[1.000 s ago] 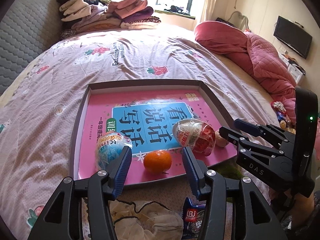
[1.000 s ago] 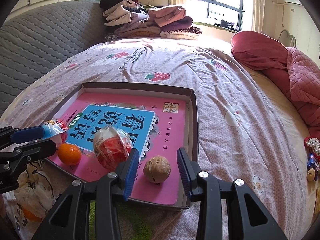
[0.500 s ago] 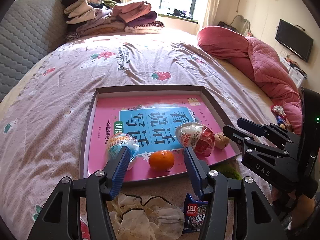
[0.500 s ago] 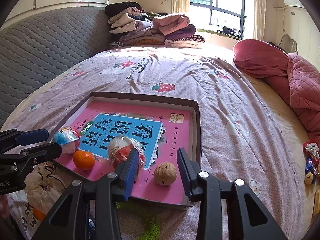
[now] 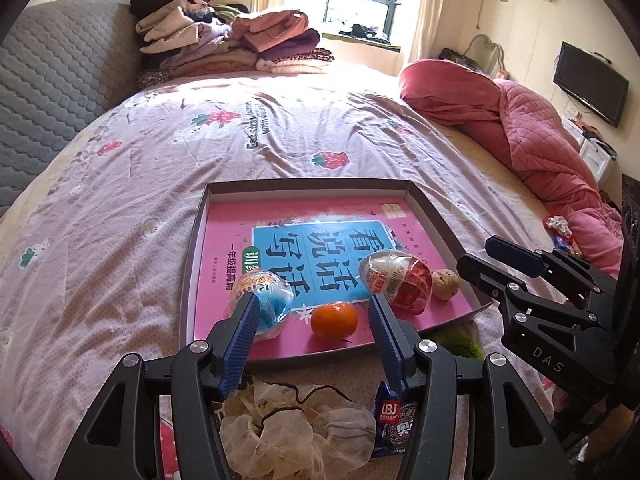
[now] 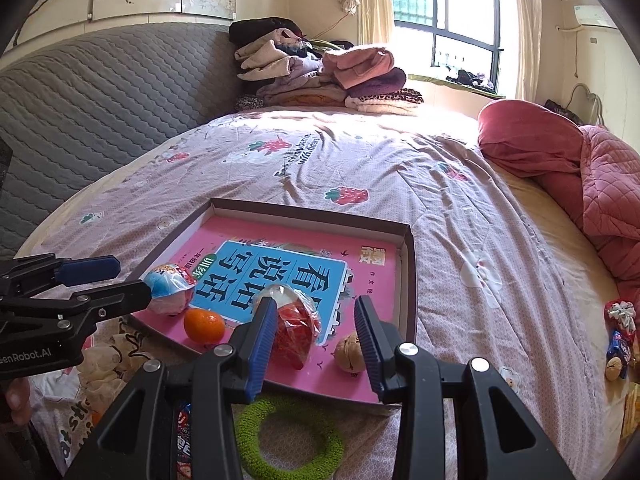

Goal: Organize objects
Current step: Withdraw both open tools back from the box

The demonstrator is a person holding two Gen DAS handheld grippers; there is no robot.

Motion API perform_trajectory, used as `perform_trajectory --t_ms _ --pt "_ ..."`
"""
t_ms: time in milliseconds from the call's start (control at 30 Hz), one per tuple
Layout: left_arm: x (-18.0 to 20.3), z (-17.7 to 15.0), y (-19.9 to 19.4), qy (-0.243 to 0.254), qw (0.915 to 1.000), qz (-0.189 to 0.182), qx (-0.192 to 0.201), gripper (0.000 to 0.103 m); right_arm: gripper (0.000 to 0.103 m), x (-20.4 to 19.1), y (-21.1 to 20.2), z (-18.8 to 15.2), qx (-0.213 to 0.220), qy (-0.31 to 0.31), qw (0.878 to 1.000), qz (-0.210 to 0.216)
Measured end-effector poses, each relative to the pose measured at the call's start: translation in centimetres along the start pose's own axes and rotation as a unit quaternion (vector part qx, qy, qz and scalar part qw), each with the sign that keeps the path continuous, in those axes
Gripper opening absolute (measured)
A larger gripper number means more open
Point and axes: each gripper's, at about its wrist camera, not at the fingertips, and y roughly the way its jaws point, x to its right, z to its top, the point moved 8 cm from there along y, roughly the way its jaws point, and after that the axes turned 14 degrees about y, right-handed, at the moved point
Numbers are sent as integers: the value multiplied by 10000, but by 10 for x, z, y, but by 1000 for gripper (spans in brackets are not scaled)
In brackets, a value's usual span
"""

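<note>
One shallow box (image 5: pixel 192 256) lies on the bed (image 5: pixel 120 208), with one pink book (image 5: pixel 320 232) flat inside. On the book sit four things along the near edge: two wrapped toy eggs, a blue one (image 5: pixel 262 294) and a red one (image 5: pixel 396 276), one orange (image 5: pixel 334 320) and one walnut (image 5: pixel 446 284). The left gripper (image 5: pixel 312 328) and right gripper (image 6: pixel 316 332) both have fingers spread and hold nothing. Since a second ago both have drawn back from the box, so the things look smaller and farther.

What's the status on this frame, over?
Both hand-held grippers open, empty: left, right. Tangerine, two wrapped eggs and walnut sit in tray. Nothing blocking.
</note>
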Motion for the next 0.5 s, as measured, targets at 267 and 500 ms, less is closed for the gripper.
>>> perform_trajectory --t_ms 267,500 --pt "-5 -3 -9 -43 10000 43 11 58 44 -10 -6 -3 12 -114 9999 76" --pt "-11 -12 -12 -115 9999 91 -38 58 44 -14 -16 -5 49 -119 9998 145"
